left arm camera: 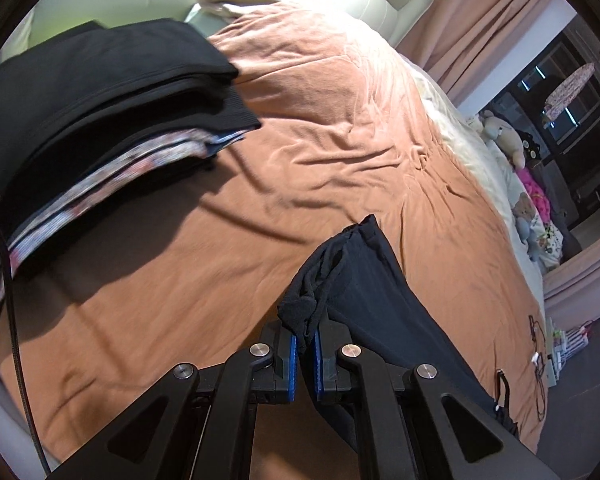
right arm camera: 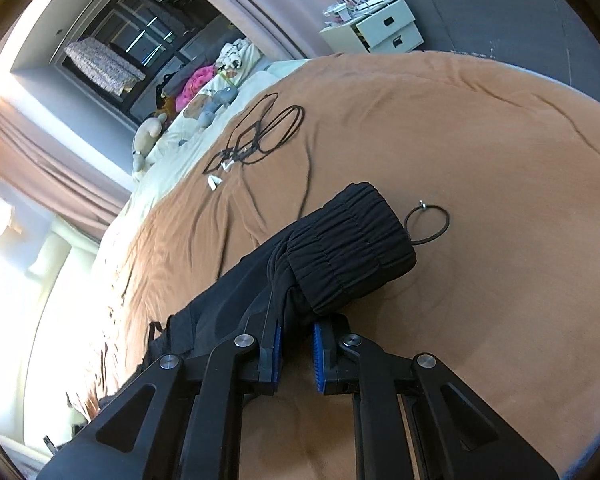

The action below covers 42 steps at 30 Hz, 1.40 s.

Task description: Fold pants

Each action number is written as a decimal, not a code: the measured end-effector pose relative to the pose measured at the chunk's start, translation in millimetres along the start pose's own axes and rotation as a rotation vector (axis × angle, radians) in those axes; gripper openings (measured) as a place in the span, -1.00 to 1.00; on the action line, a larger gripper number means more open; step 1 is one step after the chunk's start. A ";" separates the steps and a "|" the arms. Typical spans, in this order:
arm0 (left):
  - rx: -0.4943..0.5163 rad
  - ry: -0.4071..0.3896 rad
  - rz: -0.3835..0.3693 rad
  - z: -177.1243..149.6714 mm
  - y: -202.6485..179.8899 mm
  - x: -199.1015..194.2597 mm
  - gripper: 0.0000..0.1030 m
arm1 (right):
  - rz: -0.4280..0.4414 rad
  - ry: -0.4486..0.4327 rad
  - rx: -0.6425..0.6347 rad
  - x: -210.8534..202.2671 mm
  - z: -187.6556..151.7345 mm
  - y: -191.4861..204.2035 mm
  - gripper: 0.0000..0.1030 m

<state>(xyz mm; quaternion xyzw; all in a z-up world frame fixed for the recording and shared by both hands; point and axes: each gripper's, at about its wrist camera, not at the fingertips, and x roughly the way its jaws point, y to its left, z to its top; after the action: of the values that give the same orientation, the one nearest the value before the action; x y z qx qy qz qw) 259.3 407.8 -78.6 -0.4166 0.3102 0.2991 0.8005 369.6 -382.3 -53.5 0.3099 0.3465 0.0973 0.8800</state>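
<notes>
Fingers (left arm camera: 290, 356) of the left gripper (left arm camera: 305, 354), tipped with blue pads, stand narrow and pinch a bunched corner of the black pants (left arm camera: 364, 280), whose cloth trails away to the right of them over the bed (left arm camera: 340, 152). On the right gripper (right arm camera: 296, 354) the fingers (right arm camera: 320, 356) are likewise drawn close, clamped on the pants (right arm camera: 352, 248) just below the gathered elastic waistband (right arm camera: 348, 240), which bulges above the pads and hangs over the bed's brown cover (right arm camera: 480, 160). Beside the waistband on the bed lies a dark hair tie (right arm camera: 427, 221); farther up the bed sits a tangle of black cable (right arm camera: 260, 136). At the bed's left side, in the left wrist view, rests a stack of folded clothes (left arm camera: 112, 108). No writing or label can be read on anything.
</notes>
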 end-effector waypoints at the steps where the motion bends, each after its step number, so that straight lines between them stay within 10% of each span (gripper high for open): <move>1: -0.004 0.003 -0.005 -4.6 5.5 -4.8 -0.87 | 0.001 0.001 -0.006 -6.8 -2.1 -1.7 -0.83; 32: -0.172 0.096 -0.065 -109.2 114.5 -16.3 -0.69 | -0.111 0.062 -0.015 -38.3 -41.3 -42.4 -0.69; 36: -0.113 0.089 -0.027 -107.2 106.7 -27.0 -0.35 | -0.171 0.038 0.006 -48.0 -41.5 -39.9 0.29; 42: -0.092 -0.010 0.036 -93.4 104.2 -54.8 0.17 | -0.197 -0.041 0.032 -77.4 -45.4 -30.2 0.31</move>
<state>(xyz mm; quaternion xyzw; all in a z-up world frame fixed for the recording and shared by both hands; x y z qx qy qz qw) 125.0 365.5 -130.9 -0.4460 0.2994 0.3294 0.7765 280.5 -414.3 -55.2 0.2903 0.3589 -0.0014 0.8871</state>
